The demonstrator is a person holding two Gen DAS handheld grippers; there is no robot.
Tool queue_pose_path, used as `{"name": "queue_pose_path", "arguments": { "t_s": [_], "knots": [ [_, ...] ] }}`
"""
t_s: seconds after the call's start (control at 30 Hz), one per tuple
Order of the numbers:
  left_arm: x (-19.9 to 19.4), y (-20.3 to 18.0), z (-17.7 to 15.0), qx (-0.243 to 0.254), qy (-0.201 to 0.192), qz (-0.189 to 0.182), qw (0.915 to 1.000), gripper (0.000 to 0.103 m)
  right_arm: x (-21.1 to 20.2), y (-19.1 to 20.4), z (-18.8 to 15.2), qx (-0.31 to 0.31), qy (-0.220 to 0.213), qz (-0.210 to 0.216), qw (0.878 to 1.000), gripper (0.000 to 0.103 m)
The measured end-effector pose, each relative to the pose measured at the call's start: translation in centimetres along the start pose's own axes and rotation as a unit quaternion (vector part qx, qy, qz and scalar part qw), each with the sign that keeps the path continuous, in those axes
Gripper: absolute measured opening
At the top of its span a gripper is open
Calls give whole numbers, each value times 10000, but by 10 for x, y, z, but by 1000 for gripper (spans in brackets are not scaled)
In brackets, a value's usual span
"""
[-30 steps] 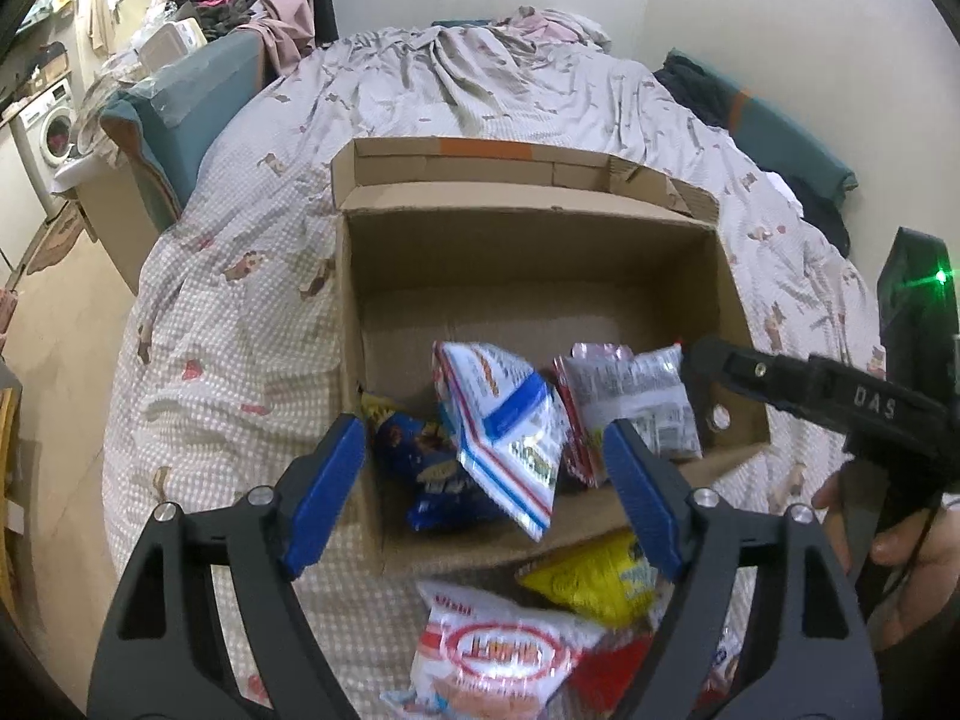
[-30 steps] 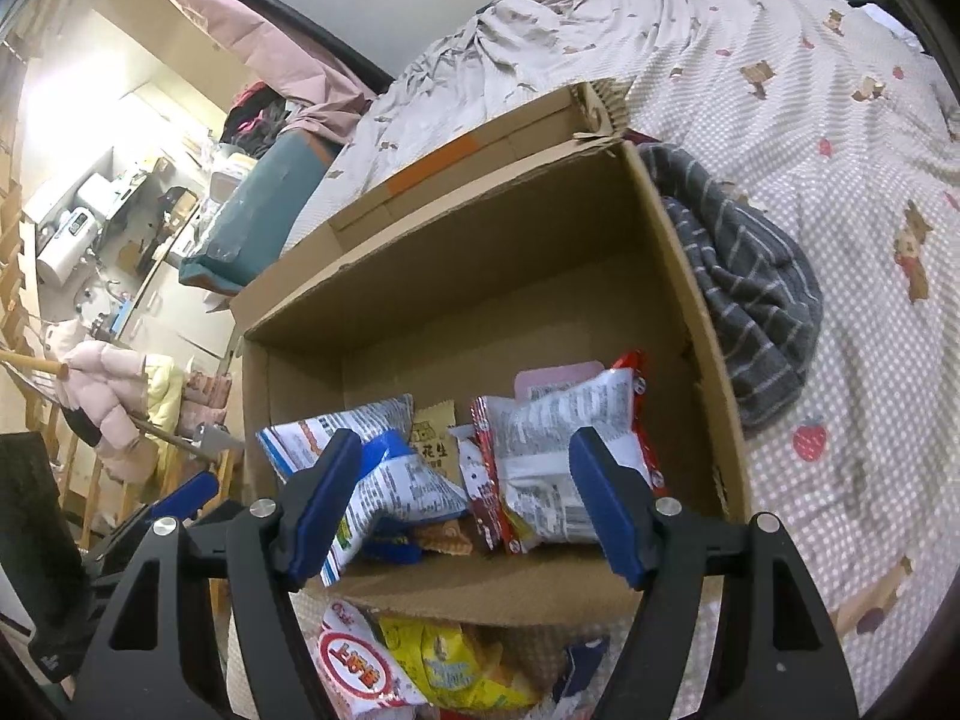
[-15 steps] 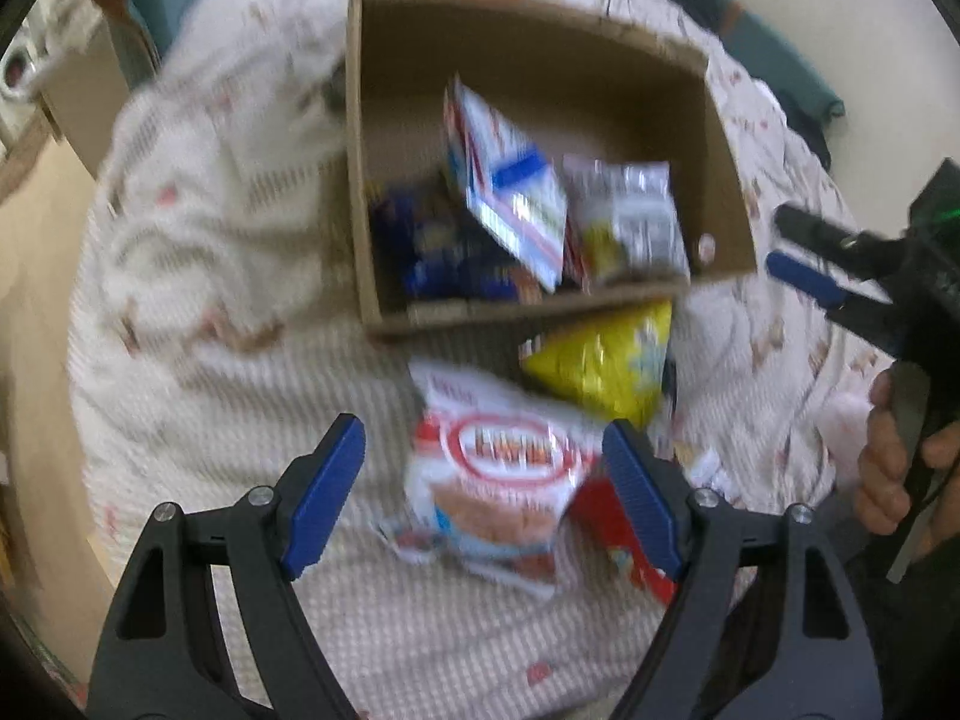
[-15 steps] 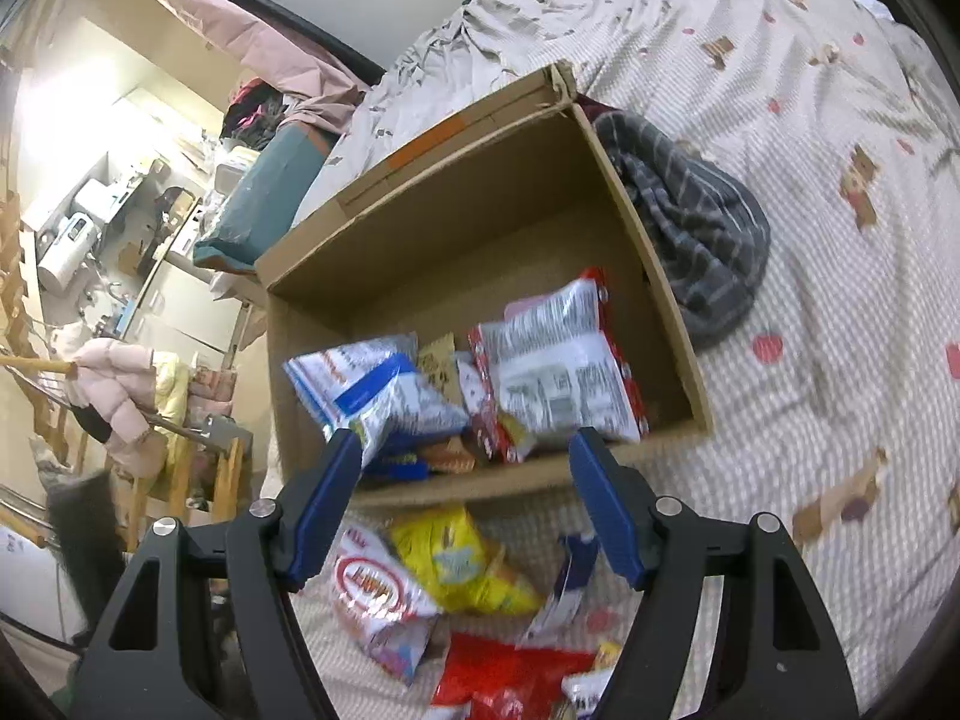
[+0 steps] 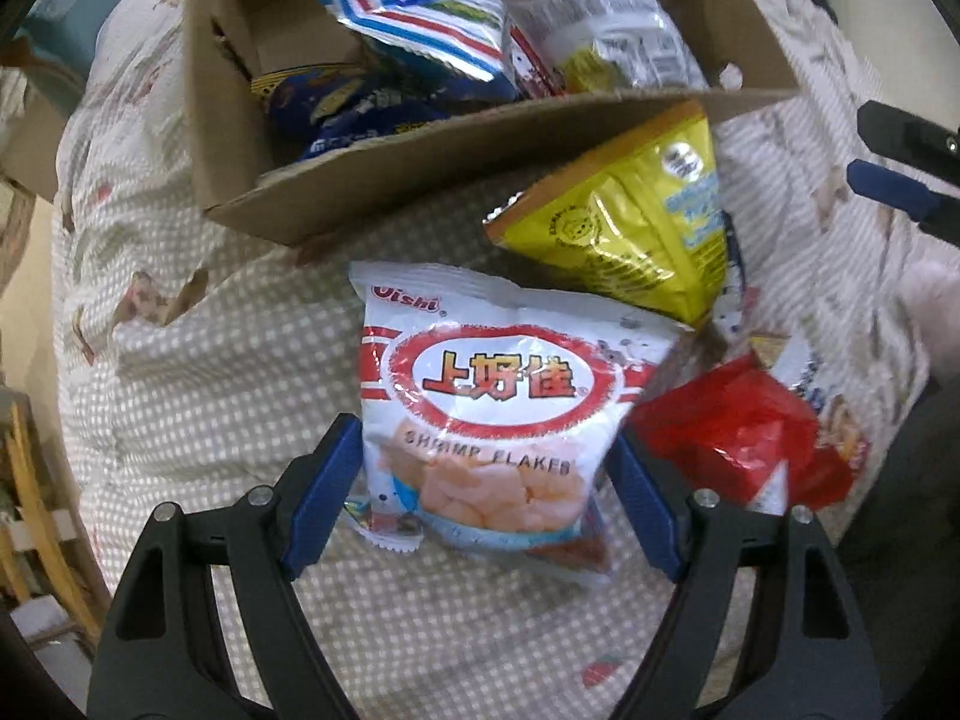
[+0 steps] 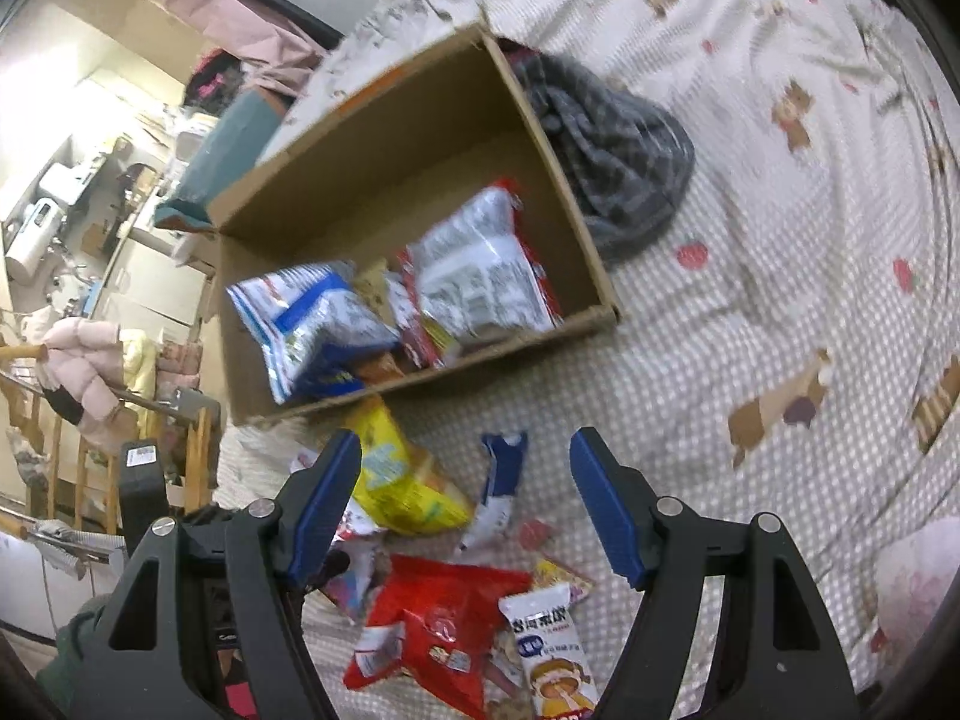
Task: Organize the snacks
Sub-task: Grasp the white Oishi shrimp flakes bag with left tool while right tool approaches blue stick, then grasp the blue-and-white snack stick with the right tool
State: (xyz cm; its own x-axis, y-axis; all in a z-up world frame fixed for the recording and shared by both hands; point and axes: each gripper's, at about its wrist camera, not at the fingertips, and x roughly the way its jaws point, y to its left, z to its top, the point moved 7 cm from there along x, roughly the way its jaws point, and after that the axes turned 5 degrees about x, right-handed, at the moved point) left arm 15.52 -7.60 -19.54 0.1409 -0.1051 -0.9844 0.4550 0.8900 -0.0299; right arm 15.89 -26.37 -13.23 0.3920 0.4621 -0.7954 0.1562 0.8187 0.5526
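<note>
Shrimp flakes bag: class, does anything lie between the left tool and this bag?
Nothing visible does. The shrimp flakes bag lies uppermost on the bedspread, between the open fingers of the left tool.

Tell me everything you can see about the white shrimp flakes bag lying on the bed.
The shrimp flakes bag is a glossy white plastic pouch, sealed and puffy, with a red oval logo, Chinese characters, the Oishi name and pictured pink flakes. It lies flat, face up, on the checked bedspread in front of the cardboard box. The yellow bag overlaps its upper corner; the red bag sits against its side. The left hand-held gripper straddles its lower half, pads open, not pressing.
</note>
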Motion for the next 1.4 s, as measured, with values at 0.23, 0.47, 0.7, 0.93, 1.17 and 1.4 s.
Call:
{"name": "queue_pose_path", "arguments": {
  "t_s": [0.23,0.47,0.7,0.93,1.17,1.4],
  "knots": [
    [10,-10,-1,154,-6,86,9998,65,35,-12,-12,284,610,-157,9976,75],
    [-3,-22,-9,174,32,-35,9998,50,73,-23,-25,485,1183,-336,9912,62],
    [-34,-4,-24,-518,-200,109,9984,50,92,-25,-32,236,1418,-699,9871,48],
    [-59,9,-39,-1055,-576,120,9927,50,97,-18,-42,-281,1381,-1062,9843,19],
    [-67,23,-32,-1264,-869,250,9879,50,61,-19,-33,-370,716,-1178,9898,15],
    [-76,25,-29,-1388,-1058,283,9842,50,15,-29,-20,-54,-55,-925,9957,15]
  ]
}}
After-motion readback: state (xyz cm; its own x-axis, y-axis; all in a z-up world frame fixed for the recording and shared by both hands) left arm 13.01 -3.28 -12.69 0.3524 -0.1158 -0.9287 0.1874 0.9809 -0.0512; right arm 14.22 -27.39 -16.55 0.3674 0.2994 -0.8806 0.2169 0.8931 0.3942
